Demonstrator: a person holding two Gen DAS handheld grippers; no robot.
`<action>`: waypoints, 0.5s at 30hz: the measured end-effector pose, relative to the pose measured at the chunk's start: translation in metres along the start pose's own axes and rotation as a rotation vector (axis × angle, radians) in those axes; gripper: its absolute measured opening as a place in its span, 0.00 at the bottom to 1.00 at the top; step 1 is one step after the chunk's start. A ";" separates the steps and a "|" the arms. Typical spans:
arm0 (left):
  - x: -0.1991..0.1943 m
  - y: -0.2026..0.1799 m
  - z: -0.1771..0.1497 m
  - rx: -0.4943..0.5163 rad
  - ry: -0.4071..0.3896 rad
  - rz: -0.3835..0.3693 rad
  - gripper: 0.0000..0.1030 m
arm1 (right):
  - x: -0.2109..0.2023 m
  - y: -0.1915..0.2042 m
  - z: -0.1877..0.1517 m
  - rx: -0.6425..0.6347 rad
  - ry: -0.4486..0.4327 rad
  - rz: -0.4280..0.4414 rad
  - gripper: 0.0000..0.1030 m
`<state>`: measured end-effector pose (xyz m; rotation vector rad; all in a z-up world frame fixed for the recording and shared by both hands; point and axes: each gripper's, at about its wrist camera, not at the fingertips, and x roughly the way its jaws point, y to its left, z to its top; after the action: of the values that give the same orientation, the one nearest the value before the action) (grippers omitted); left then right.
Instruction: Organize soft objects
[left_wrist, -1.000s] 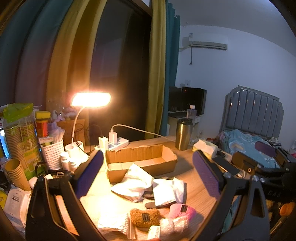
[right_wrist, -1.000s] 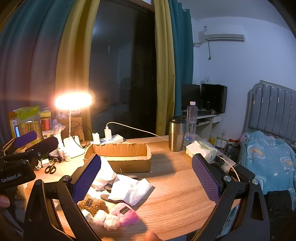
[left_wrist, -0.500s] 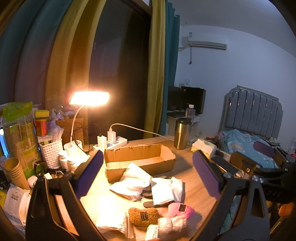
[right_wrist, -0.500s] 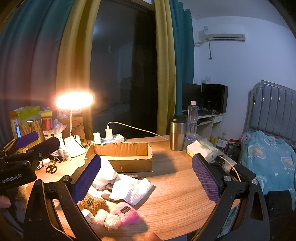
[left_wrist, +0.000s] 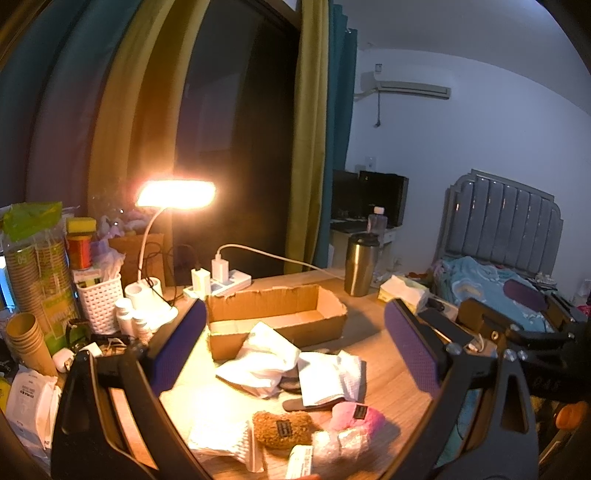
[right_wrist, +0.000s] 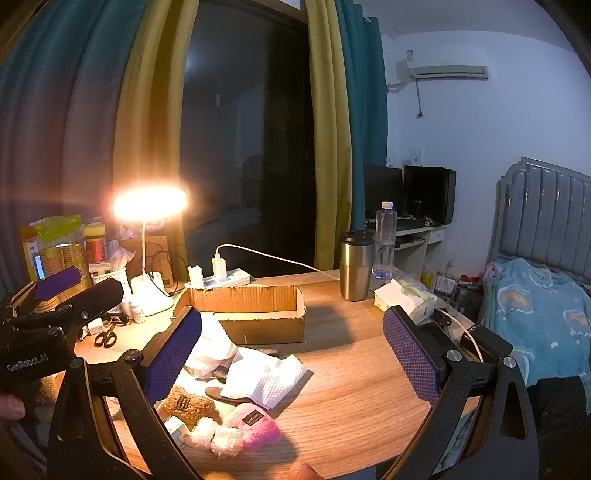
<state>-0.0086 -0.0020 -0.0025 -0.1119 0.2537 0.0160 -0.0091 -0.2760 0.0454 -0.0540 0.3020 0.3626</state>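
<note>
Both tools are held above the near edge of a light wooden bench (right_wrist: 351, 398). The left tool (left_wrist: 291, 354), with its purple-padded fingers spread wide, holds nothing, and the right tool (right_wrist: 291, 354) is likewise wide open and empty. The soft things lie in a loose heap on the bench in front of them: a brown fuzzy pouch with a dark label (left_wrist: 282, 430), a pink fluffy pouch with a dark label (right_wrist: 255, 424) touching it, and two small white wrapped bundles (right_wrist: 216, 439) at the near side. Just behind these sit crumpled white cloths (left_wrist: 266, 358) and a white waffle-textured towel (right_wrist: 269, 380), with a dark flat sole-like piece (right_wrist: 231, 395) partly under the towel. An open, shallow brown cardboard box (left_wrist: 273, 317) stands just beyond the heap, its inside bare. Behind the box are a lit white desk lamp (left_wrist: 175, 194) and a white power strip with plugged chargers (right_wrist: 218, 277); a steel tumbler (right_wrist: 356, 264) stands to the box's right, beside a white tissue pack (right_wrist: 400, 299).
</note>
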 end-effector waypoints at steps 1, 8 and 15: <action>0.000 0.000 0.000 0.000 0.001 0.001 0.95 | 0.000 -0.001 0.000 0.002 0.000 0.000 0.97; 0.000 0.003 0.001 -0.002 0.004 0.001 0.95 | 0.000 0.000 0.001 -0.002 -0.001 -0.001 0.97; 0.001 0.009 0.002 -0.005 0.007 0.008 0.95 | 0.000 -0.003 0.003 -0.001 -0.001 -0.001 0.97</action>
<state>-0.0077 0.0072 -0.0020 -0.1157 0.2614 0.0246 -0.0075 -0.2781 0.0483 -0.0544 0.3006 0.3617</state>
